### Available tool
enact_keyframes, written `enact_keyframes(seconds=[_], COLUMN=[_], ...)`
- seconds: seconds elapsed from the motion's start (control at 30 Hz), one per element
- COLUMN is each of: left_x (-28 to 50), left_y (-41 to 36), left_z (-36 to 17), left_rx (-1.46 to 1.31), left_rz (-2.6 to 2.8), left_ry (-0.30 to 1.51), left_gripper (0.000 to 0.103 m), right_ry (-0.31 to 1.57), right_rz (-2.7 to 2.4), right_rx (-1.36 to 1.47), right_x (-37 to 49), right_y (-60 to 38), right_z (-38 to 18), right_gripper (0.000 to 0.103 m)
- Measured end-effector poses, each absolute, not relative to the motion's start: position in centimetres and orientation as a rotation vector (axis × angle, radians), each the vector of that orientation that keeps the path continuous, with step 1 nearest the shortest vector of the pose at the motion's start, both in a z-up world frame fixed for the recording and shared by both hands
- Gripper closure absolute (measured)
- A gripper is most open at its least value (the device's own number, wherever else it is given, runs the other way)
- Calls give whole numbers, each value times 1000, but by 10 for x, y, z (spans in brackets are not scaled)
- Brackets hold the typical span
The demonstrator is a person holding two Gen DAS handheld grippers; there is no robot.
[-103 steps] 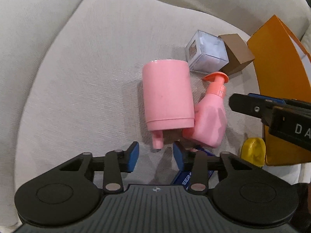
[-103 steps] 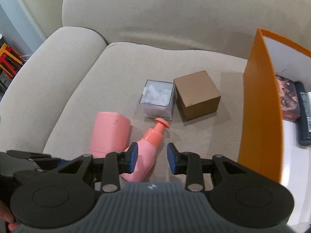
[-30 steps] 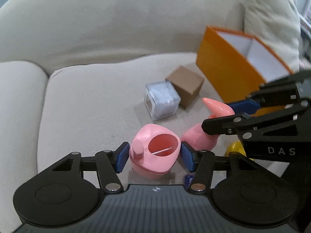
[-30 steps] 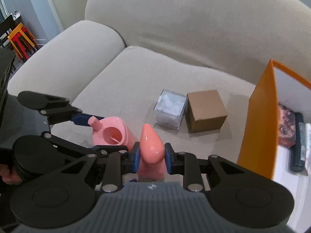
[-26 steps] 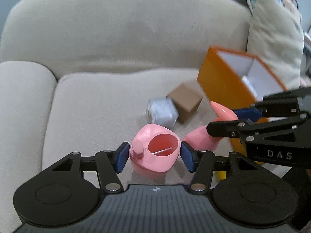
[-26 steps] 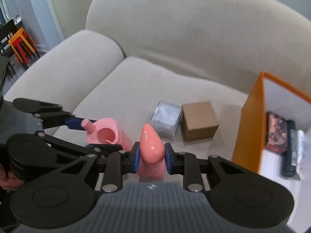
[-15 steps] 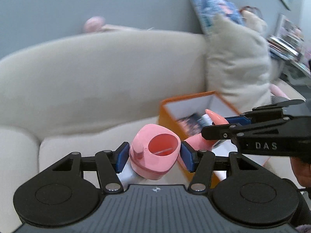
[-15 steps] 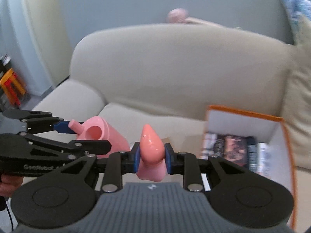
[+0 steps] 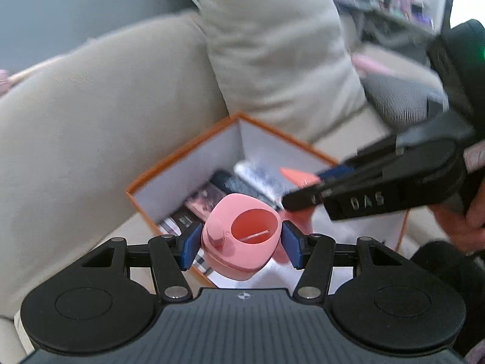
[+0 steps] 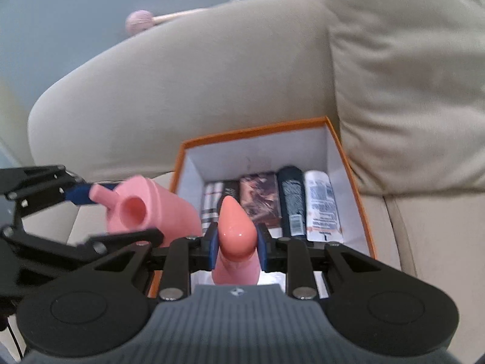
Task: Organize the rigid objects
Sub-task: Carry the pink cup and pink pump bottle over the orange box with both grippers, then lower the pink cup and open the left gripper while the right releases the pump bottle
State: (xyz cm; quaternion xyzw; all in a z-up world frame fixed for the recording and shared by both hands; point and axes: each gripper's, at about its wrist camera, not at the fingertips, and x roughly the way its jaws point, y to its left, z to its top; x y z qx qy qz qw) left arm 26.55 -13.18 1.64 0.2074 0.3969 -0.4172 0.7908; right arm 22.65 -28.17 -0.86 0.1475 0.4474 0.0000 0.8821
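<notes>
Above orange box (image 10: 360, 194), grippers clamp pink cup (image 9: 242, 236) and bottle (image 10: 235, 242).

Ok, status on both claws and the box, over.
Left claw shut on pink cup. Right claw shut on pink pump bottle. Both over orange box. Back row packed, front floor bare.

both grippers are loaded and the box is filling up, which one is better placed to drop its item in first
Right, probably. The right gripper holds the pink pump bottle above the orange box; the left gripper's pink cup hangs at its near edge.
</notes>
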Motion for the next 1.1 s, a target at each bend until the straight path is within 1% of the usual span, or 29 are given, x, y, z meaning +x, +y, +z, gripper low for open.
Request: enact_keyframes(seconds=[0.2,0.5,0.7,0.77,0.93,0.97,1.0,1.1], left_x=[281,293,300,299,297,297,297,294], left_y=[-148,-171,-176,-176,-172,-171,-171,-170], left_z=[-23,-52,-53,-53,-51,-51,-50,-53], left_rx=[593,749,769,781,778,776,771,758], left_rz=[-909,-938,-950,-962,-987,-993,-1002,-1001], left_ry=[961,1016,1015,1020,1011,1014,1022,1039], left_gripper=[38,38,36,33,32,39,44,45], right_ry=[967,985,996,992,991,992,994,995], right_rz=[6,53,68,70,75,74,75,73], right_rx=[343,296,268,258,200,191,185,201], right_x=[249,267,276,277,281,281,281,280], right_y=[-294,-291,-286,-284,-277,-277,-276,-279], right_z=[-42,-60,-71,-73,-73,-74,-75,-75], right_gripper=[77,76,76,76,76,76,76,76])
